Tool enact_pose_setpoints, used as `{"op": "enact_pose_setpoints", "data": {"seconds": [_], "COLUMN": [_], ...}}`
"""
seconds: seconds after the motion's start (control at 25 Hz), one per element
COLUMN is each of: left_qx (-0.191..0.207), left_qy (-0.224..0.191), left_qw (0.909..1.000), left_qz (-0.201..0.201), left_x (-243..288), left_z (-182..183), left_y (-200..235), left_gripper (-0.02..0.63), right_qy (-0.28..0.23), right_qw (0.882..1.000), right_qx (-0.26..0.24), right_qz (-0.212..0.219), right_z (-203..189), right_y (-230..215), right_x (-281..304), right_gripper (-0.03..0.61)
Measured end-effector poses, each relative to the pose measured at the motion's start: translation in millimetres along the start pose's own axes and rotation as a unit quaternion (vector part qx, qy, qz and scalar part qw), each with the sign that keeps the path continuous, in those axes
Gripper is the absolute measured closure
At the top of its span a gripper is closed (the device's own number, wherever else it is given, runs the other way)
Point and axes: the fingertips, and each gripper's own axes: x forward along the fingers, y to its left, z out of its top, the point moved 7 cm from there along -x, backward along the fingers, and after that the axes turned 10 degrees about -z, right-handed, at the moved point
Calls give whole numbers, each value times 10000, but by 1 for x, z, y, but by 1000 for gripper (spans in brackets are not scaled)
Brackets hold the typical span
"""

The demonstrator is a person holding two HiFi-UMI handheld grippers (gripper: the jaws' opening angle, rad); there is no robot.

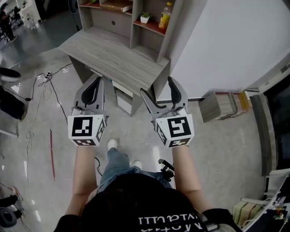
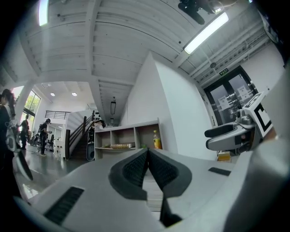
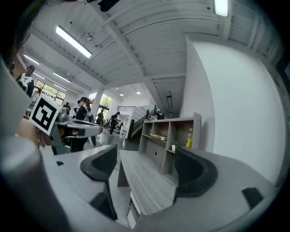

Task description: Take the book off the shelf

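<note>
Left gripper (image 1: 94, 88): jaws pressed together, nothing between them. Right gripper (image 1: 157, 87): jaws spread wide, empty. Both sit side by side over the floor at the front edge of the tabletop (image 1: 108, 54), well apart from the shelf (image 1: 134, 27). Book (image 1: 116, 6) lies flat on the shelf, untouched. The next compartment to its right holds 1 bottle (image 1: 165, 16) and 1 small potted plant (image 1: 145, 17).
</note>
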Motion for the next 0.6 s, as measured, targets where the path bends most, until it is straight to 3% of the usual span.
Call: {"op": "enact_pose_setpoints", "data": {"seconds": [0.6], "left_qx": [-116], "left_qy": [-173], "left_qw": [9997], "left_qz": [99], "left_x": [71], "left_z": [-18], "left_y": [150], "left_gripper": [603], "right_qy": [70], "right_qw": [9997], "right_qx": [-120], "right_qz": [-183], "right_z": [13], "right_y": [34], "right_x": [150], "right_gripper": [193]}}
